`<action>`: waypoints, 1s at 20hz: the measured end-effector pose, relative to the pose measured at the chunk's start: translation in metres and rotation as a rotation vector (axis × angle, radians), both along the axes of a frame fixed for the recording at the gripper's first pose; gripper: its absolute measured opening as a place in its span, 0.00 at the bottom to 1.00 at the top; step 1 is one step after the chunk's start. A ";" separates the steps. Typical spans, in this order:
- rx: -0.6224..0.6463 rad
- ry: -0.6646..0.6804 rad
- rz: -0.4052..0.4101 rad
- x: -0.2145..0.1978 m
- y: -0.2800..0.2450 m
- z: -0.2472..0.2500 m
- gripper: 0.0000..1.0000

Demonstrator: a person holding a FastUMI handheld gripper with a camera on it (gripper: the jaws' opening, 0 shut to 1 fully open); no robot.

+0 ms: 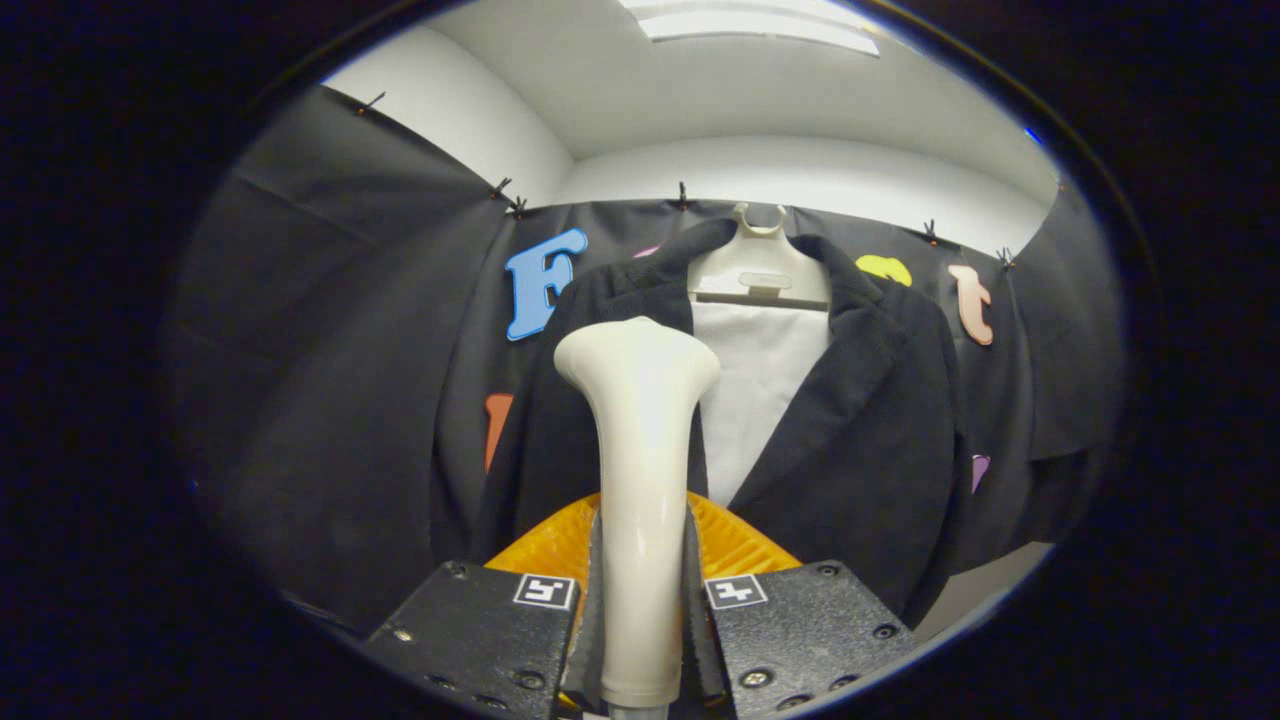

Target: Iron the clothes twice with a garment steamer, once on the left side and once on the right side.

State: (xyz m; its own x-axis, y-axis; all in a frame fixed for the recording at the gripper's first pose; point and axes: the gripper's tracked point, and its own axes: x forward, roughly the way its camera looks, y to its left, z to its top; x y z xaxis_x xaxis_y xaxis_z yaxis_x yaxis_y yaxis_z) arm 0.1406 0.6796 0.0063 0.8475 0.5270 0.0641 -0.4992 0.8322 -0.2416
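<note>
Nearest of all, the gripper (640, 610) has its two black fingers (480, 630) closed in on the handle of the garment steamer (638, 450), one on the left and one on the right, each carrying a small square black-and-white marker on its top face. Grey pads on the inner faces press against the handle from both sides, so the fingers are clamped on it.

The steamer is a smooth, glossy cream-white piece. Its handle rises straight up from between the fingers as a slim round shaft, then flares outward at the far end into a broad, rounded head with a flat-looking top. No seams, buttons or markings can be made out on the side that shows.

Just beyond the fingers, behind the handle on both sides, lies an orange ribbed part (735, 545), fanned with fine ridges; what it belongs to cannot be told.

Farther on hangs the dark jacket (860, 430), its lapels open over a white shirt (760, 400). Both hang on a pale plastic hanger (758, 265) whose hook sits at the top of the booth's black cloth wall (330, 400). The steamer head stands in front of the jacket's left lapel, near the edge of the white shirt; whether it touches the fabric cannot be told.

Farthest away, a white ceiling (700, 90) with a bright light panel (760, 20) spans above the cloth.
</note>
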 end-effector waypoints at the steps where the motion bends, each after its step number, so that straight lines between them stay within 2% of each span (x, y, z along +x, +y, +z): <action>1: -0.006 0.009 -0.002 0.000 -0.003 -0.006 0.34; 20: -0.138 0.134 -0.047 -0.031 -0.060 -0.106 0.34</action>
